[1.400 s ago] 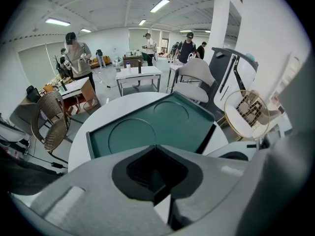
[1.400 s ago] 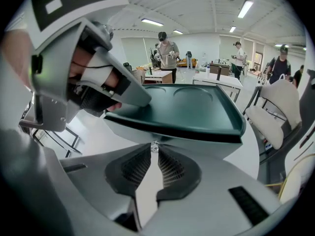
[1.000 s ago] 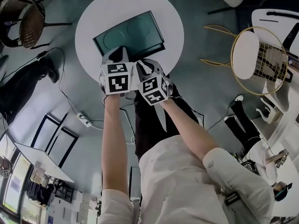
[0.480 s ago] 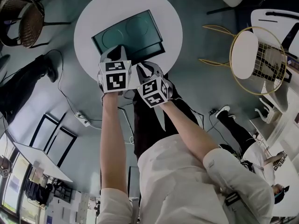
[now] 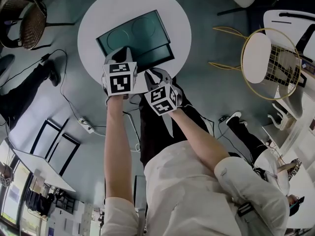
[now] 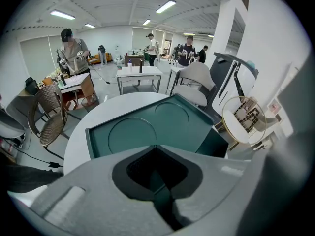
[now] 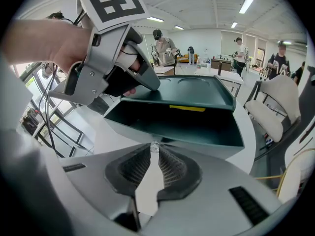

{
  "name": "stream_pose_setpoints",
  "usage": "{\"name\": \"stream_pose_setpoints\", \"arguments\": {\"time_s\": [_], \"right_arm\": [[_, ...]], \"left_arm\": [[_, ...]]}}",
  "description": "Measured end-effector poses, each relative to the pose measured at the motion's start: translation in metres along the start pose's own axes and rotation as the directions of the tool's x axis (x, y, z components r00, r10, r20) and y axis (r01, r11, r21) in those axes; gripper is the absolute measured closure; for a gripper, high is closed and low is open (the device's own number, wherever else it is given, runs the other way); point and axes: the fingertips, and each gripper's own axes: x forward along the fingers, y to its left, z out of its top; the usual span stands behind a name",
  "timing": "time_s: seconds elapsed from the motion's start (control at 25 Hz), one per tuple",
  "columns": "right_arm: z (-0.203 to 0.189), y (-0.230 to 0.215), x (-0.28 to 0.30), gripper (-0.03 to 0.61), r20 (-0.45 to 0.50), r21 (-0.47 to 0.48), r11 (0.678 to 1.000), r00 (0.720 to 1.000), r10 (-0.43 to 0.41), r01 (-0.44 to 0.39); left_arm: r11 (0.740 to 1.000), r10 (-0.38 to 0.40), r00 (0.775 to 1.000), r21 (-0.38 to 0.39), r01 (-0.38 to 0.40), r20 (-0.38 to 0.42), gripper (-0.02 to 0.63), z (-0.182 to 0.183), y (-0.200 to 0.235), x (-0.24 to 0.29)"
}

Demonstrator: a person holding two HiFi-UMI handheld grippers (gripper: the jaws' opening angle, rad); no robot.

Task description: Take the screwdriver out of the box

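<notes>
A dark green box (image 5: 153,52) stands on the round white table (image 5: 162,14). Its lid (image 5: 133,33), marked with two circles, is lifted at the near edge. My left gripper (image 5: 126,54) is shut on that lid edge (image 6: 162,191), as the right gripper view also shows (image 7: 146,84). My right gripper (image 5: 153,73) hovers just in front of the open box (image 7: 172,122). Its jaws (image 7: 154,149) are nearly together on a small glassy tip, which I take for the screwdriver; the rest of it is hidden. A yellow strip (image 7: 187,108) shows under the lid's rim.
A wicker chair (image 5: 24,18) stands at the far left and a gold wire chair (image 5: 273,63) at the right. Cables and a power strip (image 5: 88,126) lie on the floor. A bystander's legs (image 5: 22,85) are at the left, and other people stand further off.
My right gripper has drawn back a little towards me, away from the box. The left gripper has kept the lid up in the same place.
</notes>
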Motion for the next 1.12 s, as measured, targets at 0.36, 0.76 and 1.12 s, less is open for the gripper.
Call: {"name": "stream_pose_setpoints", "arguments": {"time_s": [0.36, 0.76, 1.12], "right_arm": [[-0.008, 0.004, -0.005, 0.520, -0.020, 0.001, 1.000, 1.000, 0.006, -0.006], [-0.019, 0.010, -0.010, 0.520, -0.043, -0.001, 1.000, 0.999, 0.008, -0.008], [-0.029, 0.015, -0.015, 0.520, -0.058, 0.000, 1.000, 0.998, 0.010, -0.010]], "left_arm": [[1.000, -0.001, 1.000, 0.005, 0.001, 0.004, 0.599, 0.001, 0.000, 0.000], [1.000, -0.007, 1.000, -0.019, 0.008, 0.016, 0.600, 0.000, 0.001, 0.000], [1.000, -0.006, 1.000, -0.017, 0.007, 0.016, 0.600, 0.000, 0.002, 0.000]]}}
